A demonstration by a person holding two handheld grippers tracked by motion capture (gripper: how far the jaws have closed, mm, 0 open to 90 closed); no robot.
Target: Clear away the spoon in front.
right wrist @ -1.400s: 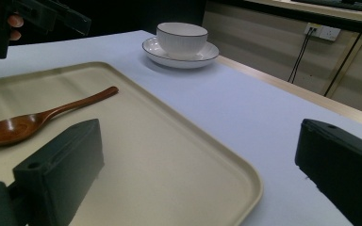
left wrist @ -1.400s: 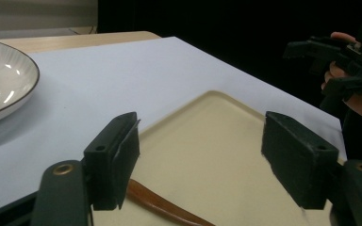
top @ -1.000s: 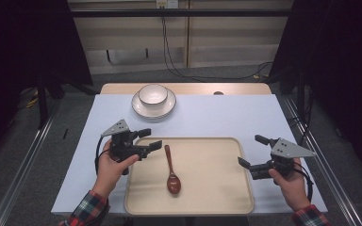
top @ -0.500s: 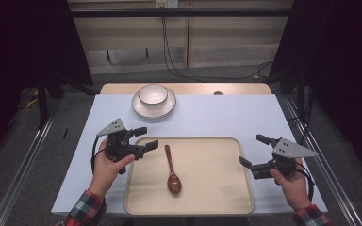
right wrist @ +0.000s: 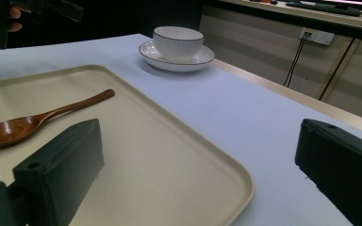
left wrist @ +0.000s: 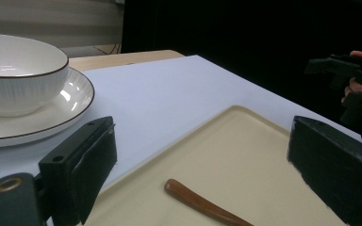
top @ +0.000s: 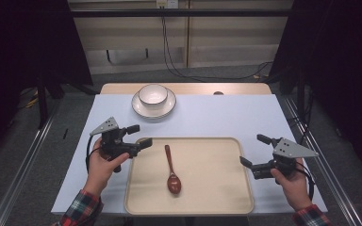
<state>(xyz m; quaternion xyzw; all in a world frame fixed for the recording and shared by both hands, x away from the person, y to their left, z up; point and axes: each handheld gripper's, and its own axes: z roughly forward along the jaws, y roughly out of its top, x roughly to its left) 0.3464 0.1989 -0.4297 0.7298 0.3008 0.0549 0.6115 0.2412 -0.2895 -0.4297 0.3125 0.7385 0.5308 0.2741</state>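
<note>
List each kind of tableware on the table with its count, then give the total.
Bowl: 1
Plate: 1
Spoon: 1
Tray: 1
Total: 4

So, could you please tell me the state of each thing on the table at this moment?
Wooden spoon: lying flat in the tray, bowl up, not gripped.
Tray: flat on the table.
Bowl: upright on the saucer, looks empty.
Saucer: under the bowl.
Left hand-held gripper: open, just widened.
Right hand-held gripper: open, empty.
</note>
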